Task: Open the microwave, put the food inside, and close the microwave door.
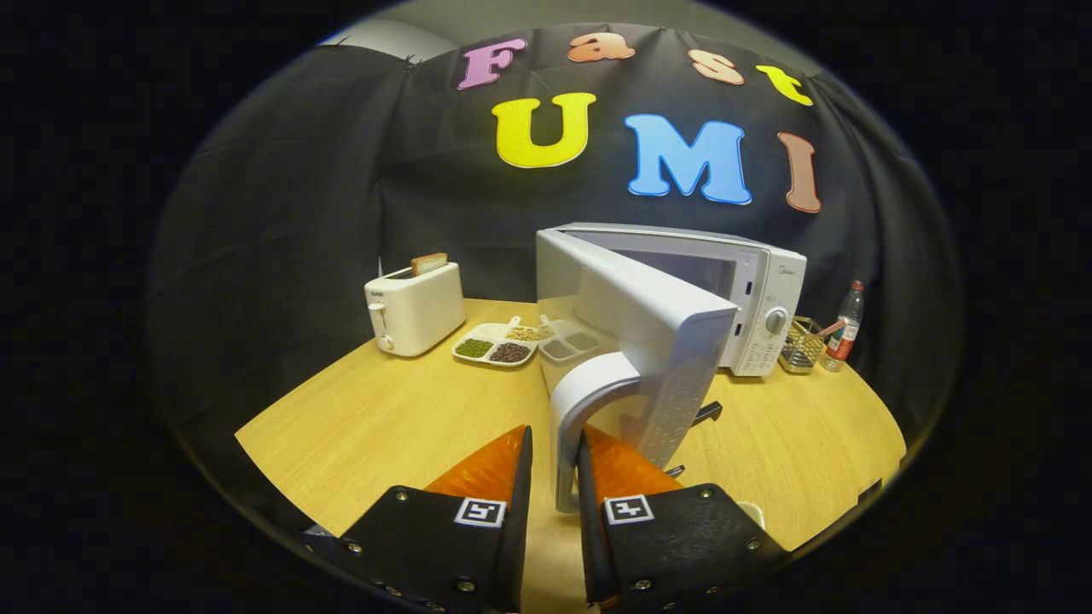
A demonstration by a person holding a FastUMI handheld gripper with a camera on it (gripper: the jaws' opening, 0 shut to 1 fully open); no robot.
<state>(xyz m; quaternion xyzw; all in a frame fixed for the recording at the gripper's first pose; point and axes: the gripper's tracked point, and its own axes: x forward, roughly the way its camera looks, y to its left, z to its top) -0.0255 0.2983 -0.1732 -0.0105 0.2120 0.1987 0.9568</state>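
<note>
Two fingers (522,477) straddle one door handle (570,426), seemingly unclamped, on one open microwave (751,290); one toaster (415,309) beyond.

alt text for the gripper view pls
The gripper has its fingers on either side of the white handle of the white microwave's half-open door, on a round wooden table; a white toaster stands beyond.
</note>
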